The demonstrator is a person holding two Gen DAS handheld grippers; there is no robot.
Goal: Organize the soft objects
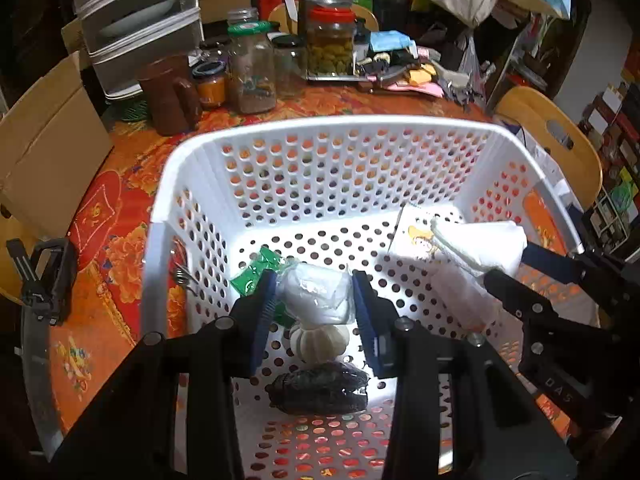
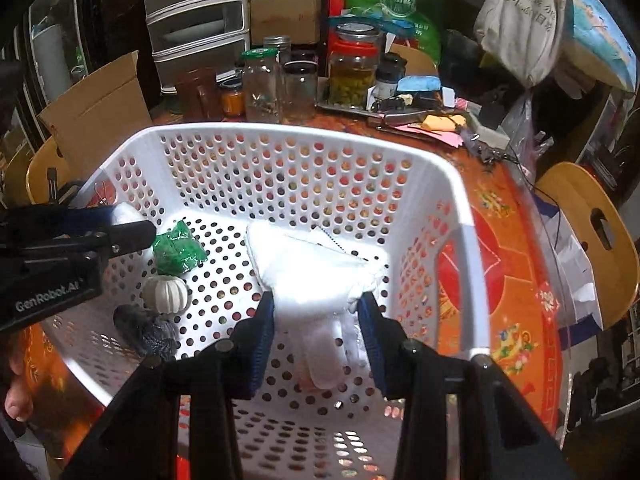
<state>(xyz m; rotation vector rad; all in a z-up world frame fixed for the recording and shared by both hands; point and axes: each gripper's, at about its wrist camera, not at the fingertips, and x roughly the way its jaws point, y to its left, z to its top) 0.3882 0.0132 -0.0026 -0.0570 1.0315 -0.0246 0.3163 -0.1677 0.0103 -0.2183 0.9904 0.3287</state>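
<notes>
Step in hand: depositing soft items into white basket [image 1: 328,128]. L gripper [image 1: 316,300] is clamped on a clear-wrapped white bundle [image 1: 316,294], held above the basket floor at 6 o'clock; R gripper [image 2: 316,320] is clamped on folded white cloth [image 2: 308,272] at basket's 3 o'clock side. Next, by my reading: lower both, let go clear of green packet [image 2: 178,250], ribbed white ball [image 2: 166,294] & dark item [image 1: 320,390].

An orange floral cloth [image 1: 120,248] covers the counter. Along its far edge stand glass jars [image 1: 252,76] and grey stacked drawers [image 1: 140,28]. A cardboard box [image 1: 48,152] sits at the left edge; a wooden chair [image 2: 592,232] stands off the right edge. Bright light falls from above.
</notes>
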